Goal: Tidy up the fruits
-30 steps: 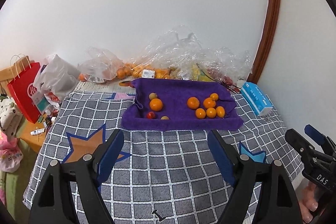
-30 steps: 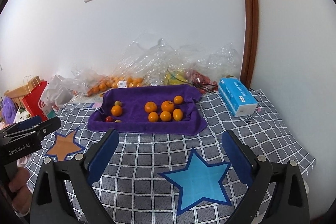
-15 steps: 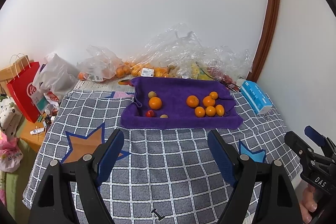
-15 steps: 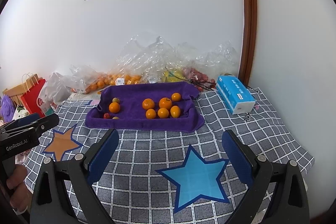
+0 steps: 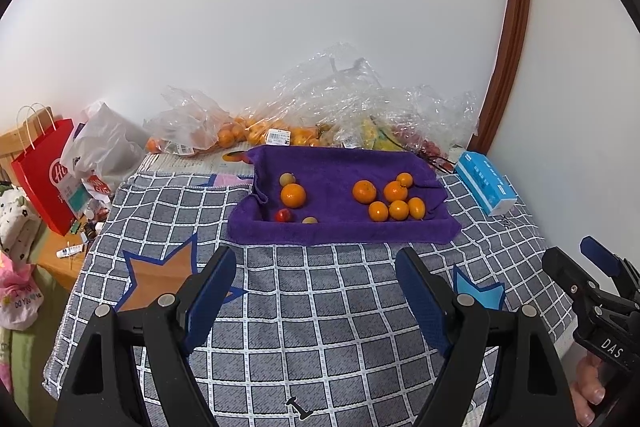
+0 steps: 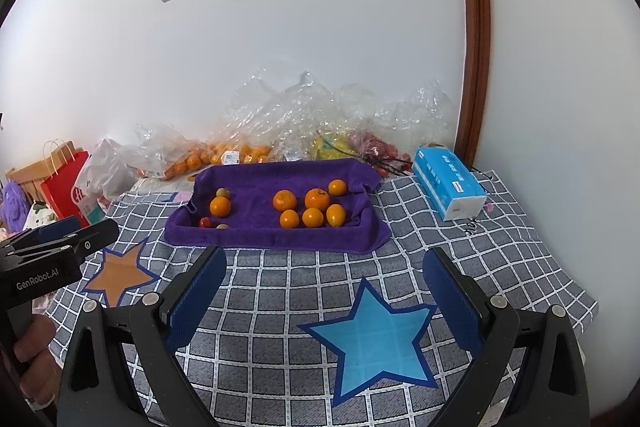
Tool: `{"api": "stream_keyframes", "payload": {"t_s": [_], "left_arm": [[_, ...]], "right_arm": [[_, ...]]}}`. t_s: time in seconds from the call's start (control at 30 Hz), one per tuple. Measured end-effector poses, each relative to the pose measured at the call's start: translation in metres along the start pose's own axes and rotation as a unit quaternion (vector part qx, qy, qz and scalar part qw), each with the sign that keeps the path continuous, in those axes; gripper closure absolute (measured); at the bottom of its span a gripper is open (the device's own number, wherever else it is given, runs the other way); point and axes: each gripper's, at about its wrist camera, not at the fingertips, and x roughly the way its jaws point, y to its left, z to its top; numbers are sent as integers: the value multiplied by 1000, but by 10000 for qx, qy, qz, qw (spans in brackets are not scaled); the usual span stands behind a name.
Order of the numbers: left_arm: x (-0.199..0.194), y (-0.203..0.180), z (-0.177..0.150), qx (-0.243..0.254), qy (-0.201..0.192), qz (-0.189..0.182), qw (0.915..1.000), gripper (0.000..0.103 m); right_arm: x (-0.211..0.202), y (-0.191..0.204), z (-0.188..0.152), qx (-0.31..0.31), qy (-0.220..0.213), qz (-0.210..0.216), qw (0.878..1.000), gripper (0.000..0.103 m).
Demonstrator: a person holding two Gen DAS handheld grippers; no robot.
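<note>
A purple towel-lined tray (image 5: 340, 227) (image 6: 276, 237) sits at the far middle of the checked cloth. On its right lie several oranges (image 5: 394, 201) (image 6: 316, 207). On its left lie one orange (image 5: 293, 195) (image 6: 220, 207), a small red fruit (image 5: 283, 215) (image 6: 205, 222) and two small greenish-brown fruits (image 5: 287, 179). My left gripper (image 5: 316, 291) is open and empty, well short of the tray. My right gripper (image 6: 324, 291) is open and empty above the blue star (image 6: 372, 339).
Clear plastic bags of fruit (image 5: 320, 119) (image 6: 304, 131) pile against the wall behind the tray. A blue tissue pack (image 5: 484, 187) (image 6: 448, 183) lies at the right. A red paper bag (image 5: 44, 171) and a white bag (image 5: 100, 151) stand at the left. An orange star (image 5: 160, 275) marks the cloth.
Both grippers have drawn back and risen slightly, so the tray sits a little farther and higher in view. Both stay open and empty.
</note>
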Motion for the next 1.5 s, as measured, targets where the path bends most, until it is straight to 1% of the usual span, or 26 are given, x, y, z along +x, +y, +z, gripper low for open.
{"api": "stream_keyframes", "payload": {"t_s": [1.43,1.5], "left_arm": [[1,-2,0,29,-8,23,10000,22],[0,-3,0,64,-79,21,9999,22]], "right_arm": [[0,-1,0,21,-6,17,10000,5],[1,-1,0,17,-8,19,10000,5]]}}
